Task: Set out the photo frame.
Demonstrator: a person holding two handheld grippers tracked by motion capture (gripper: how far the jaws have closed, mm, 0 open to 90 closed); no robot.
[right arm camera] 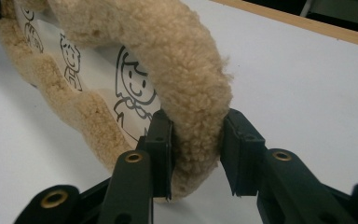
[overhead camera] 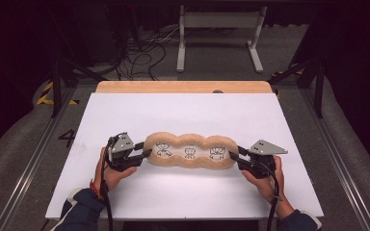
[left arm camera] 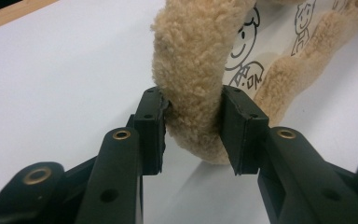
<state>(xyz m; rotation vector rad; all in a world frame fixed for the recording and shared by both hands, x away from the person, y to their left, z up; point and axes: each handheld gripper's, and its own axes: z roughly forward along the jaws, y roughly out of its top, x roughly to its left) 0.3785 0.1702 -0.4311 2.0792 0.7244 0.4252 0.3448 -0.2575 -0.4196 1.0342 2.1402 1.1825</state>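
Note:
A long tan fleece cushion [overhead camera: 190, 151] with a wavy fluffy rim and a white centre printed with three cartoon figures lies across the white table top [overhead camera: 183, 115]. My left gripper [overhead camera: 142, 153] is shut on the fluffy rim [left arm camera: 193, 93] at the cushion's left end, the pads pressing into the fleece from both sides. At the right end my right gripper [overhead camera: 234, 156] is shut on the rim [right arm camera: 196, 116] in the same way. That rim rises off the table between the jaws in both gripper views. A hand holds each gripper from the near side.
The white sheet covers a wooden table whose bare strip [overhead camera: 183, 86] shows along the far edge. Beyond it stand a white metal frame [overhead camera: 219, 33] and loose cables [overhead camera: 139, 53] on the floor. Metal rails [overhead camera: 38, 154] run along both sides of the table.

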